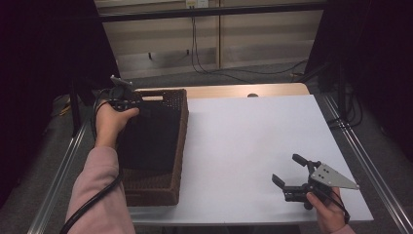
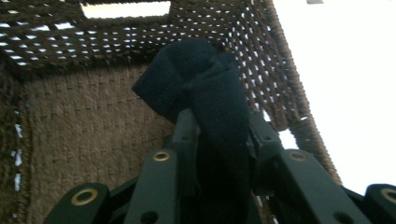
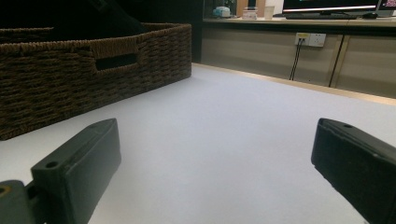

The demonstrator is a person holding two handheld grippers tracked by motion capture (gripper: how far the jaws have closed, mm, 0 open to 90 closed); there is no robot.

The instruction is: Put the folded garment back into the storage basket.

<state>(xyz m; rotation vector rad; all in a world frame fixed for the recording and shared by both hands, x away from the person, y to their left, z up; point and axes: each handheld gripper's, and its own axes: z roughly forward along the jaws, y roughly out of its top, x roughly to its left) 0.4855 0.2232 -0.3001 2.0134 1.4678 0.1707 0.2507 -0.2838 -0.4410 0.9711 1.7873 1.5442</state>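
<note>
A dark navy cloth (image 2: 205,88), soft and folded over on itself, is pinched between the jaws of the left tool (image 2: 219,135); in the left gripper view it bulges out above the jaw tips in a rounded, crumpled fold, and the rest of it runs down between the black jaws toward the camera. The jaws are closed on the fabric, with only the thickness of the cloth between them. The cloth hangs inside the woven brown basket (image 2: 84,116), above its floor and near the far wall, whose open weave and handle slot let light through. In the high view the cloth (image 1: 148,134) shows as a large dark mass that covers most of the inside of the basket (image 1: 181,126), and the left tool (image 1: 122,100) is held over the far left part of the basket by a hand that comes out of a pink sleeve (image 1: 97,185), with a black cable trailing back along the arm. The basket stands at the left edge of the white tabletop (image 1: 248,136). Well apart from it, near the front right corner of the tabletop, the right tool (image 1: 290,170) is held low over the bare surface with its jaws spread wide and nothing between them; the right gripper view looks along those jaws across the tabletop (image 3: 224,140) to the basket's side (image 3: 70,84) at its left.
</note>
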